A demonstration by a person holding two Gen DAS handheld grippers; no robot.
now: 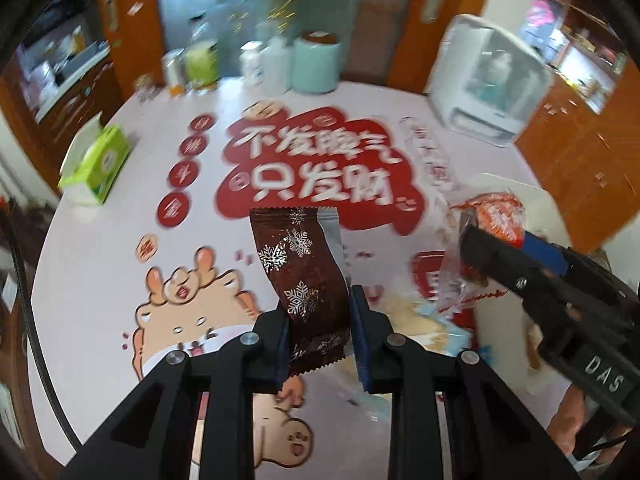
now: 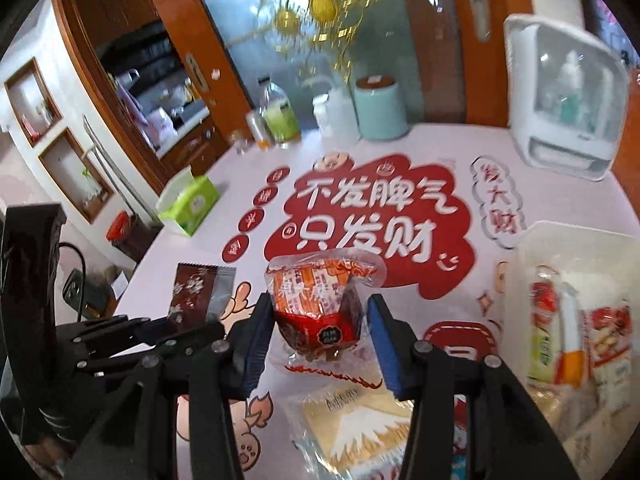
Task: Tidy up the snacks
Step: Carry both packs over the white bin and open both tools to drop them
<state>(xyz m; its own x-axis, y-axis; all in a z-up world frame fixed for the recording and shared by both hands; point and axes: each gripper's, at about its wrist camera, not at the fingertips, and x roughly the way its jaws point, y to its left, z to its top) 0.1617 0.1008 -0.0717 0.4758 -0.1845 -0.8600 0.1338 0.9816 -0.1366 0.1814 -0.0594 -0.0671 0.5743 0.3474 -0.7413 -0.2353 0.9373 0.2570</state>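
At table's left edge: green tissue box [image 2: 188,205], lying near the rim, well apart from the snacks. Along far edge: clear jar w/ green contents [image 2: 281,114], white bottle [image 2: 332,114], mint canister [image 2: 380,108] w/ brown lid, all standing upright in a row. Printed tablecloth [image 2: 400,140] over whole top, big red cloud w/ white characters mid-table.

Toward near edge, left of centre: left gripper [image 1: 320,338], tongs together and clamped on brown snowflake wrapper [image 1: 298,276]; wrapper held by its lower end, rest sticking up and away from the jaws, off the cloth, silver inner side showing at top right.

Just right of that: right gripper [image 2: 316,340], blue pads apart w/ red-orange snack pack [image 2: 320,300] between them; left pad touching the pack's side, right pad w/ a visible gap, so grip not tight; pack raised above the cloth. Under it on the cloth near the near edge: clear-wrapped pale cake w/ mountain print [image 2: 356,424].

At far right corner: white appliance w/ clear front [image 2: 568,108]. At right edge, nearer: white bin [image 2: 528,248] holding several snack packs [image 2: 560,336] upright, red, yellow-green and white; labels too blurred to read.
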